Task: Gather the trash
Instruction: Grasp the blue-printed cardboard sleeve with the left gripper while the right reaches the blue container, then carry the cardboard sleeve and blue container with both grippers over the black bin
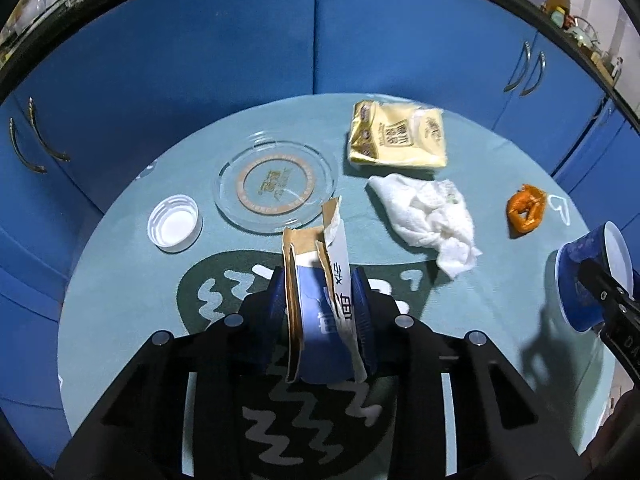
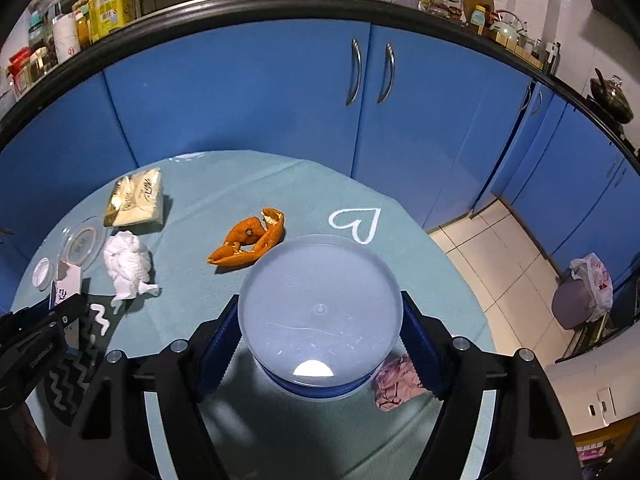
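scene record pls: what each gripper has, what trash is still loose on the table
left gripper: shut on torn carton
right gripper: cup between jaws; grip unclear
loose trash: tissue, peel, cap, pink scrap
other items: glass dish, tissue pack
table: teal cloth

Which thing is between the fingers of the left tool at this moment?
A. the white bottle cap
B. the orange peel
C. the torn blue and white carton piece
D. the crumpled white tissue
C: in the left wrist view the left tool has the torn carton piece pressed between its two blue pads, while the peel, tissue and cap lie on the table.
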A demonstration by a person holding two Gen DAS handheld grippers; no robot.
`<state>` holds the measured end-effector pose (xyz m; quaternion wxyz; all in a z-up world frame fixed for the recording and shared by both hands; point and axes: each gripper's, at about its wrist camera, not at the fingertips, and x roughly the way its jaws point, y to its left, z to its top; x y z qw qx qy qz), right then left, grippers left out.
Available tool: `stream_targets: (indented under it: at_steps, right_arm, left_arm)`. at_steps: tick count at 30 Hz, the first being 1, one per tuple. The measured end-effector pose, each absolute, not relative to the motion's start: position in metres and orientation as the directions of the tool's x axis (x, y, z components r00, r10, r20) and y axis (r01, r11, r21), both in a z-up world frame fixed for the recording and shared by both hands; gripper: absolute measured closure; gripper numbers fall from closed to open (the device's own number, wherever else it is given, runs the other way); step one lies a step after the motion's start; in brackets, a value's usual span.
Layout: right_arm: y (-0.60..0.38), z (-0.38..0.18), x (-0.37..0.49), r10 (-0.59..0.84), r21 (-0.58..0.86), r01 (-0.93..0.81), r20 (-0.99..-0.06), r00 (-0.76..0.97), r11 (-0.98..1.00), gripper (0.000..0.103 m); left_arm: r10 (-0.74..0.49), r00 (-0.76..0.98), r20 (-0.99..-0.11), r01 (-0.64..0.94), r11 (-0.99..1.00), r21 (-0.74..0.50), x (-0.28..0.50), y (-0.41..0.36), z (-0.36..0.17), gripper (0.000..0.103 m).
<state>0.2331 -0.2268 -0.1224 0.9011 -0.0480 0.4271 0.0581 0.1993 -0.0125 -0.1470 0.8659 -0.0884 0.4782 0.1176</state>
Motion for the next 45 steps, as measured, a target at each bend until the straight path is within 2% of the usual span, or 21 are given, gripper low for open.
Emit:
stream_targets:
  at_steps: [19,29,39,45]
  right_arm:
    - [-0.271,-0.049,0.164,0.089,0.020,-0.102,-0.669,0.738,0.995,0.030]
    - [-0.302,-0.017,0.129,0.137,0.114,-0.084,-0.618,0.774,0.990,0.030]
    - [-0.359,0.007,0.107,0.278,0.364,-0.069,-0.563,0.778,0.929,0.030]
    - [-0.373,0.015,0.093,0.222,0.347,-0.020,-0.554,0.802,0.938,0.030]
  left_arm:
    - [0.059,0.638,-0.768,-0.170,0.983,-0.066,0.157,-0.069,-0.084,0.068]
    - [0.026,0.679,-0.734,-0.096,0.994,-0.053,0.133,-0.104,-0.063,0.068]
    - [0.007,0.700,-0.714,-0.051,0.998,-0.040,0.117,-0.127,-0.048,0.068]
    - [-0.027,0.712,-0.701,-0.003,0.999,-0.041,0.114,-0.143,-0.039,0.068]
